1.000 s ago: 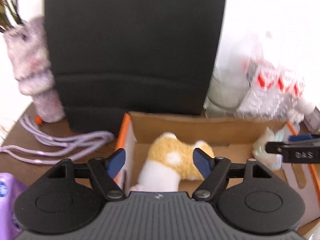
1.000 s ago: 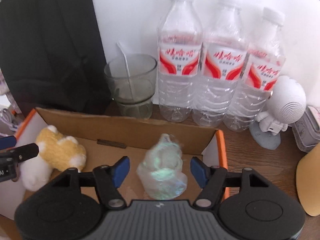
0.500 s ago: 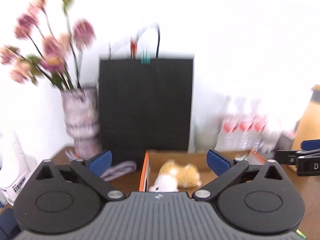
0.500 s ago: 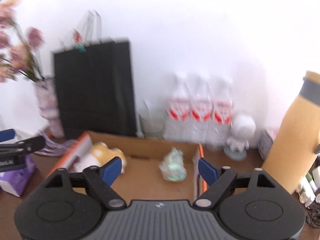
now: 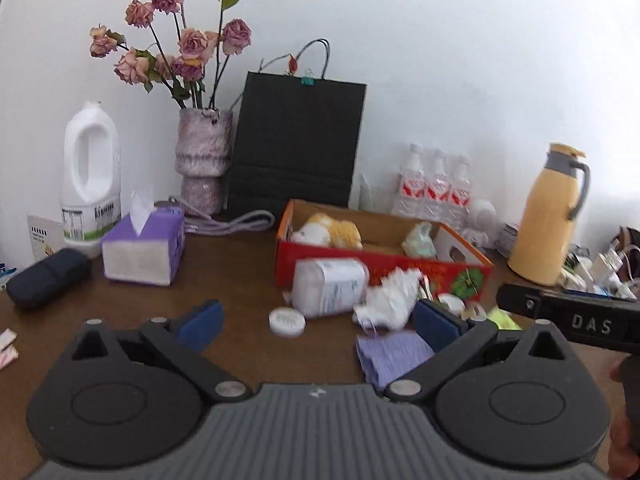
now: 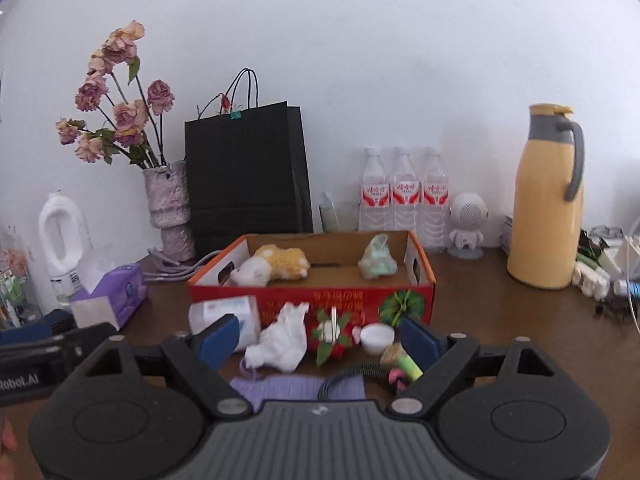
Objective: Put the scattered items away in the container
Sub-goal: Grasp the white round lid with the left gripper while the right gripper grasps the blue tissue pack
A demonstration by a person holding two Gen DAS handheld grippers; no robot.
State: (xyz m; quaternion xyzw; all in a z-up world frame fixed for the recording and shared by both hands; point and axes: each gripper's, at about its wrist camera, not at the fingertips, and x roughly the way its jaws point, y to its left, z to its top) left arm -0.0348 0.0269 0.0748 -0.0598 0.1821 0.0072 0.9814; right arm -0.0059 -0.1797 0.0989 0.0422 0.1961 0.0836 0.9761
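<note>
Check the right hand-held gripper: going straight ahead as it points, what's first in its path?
Probably the crumpled white plastic bag or the strawberry toy beside it, both short of the red box. Depth unclear.

Red box (image 6: 312, 300) holding plush (image 6: 276, 266), clutter (image 6: 280, 344) in front

Along the wall we note a vase of dried roses (image 6: 167, 210) beside a black paper bag (image 6: 248, 176), then three water bottles (image 6: 404, 196) and a yellow thermos jug (image 6: 548, 196). On the worktop (image 5: 240, 280), left, a purple tissue box (image 5: 144, 246) stands near a white detergent bottle (image 5: 90, 176).
</note>
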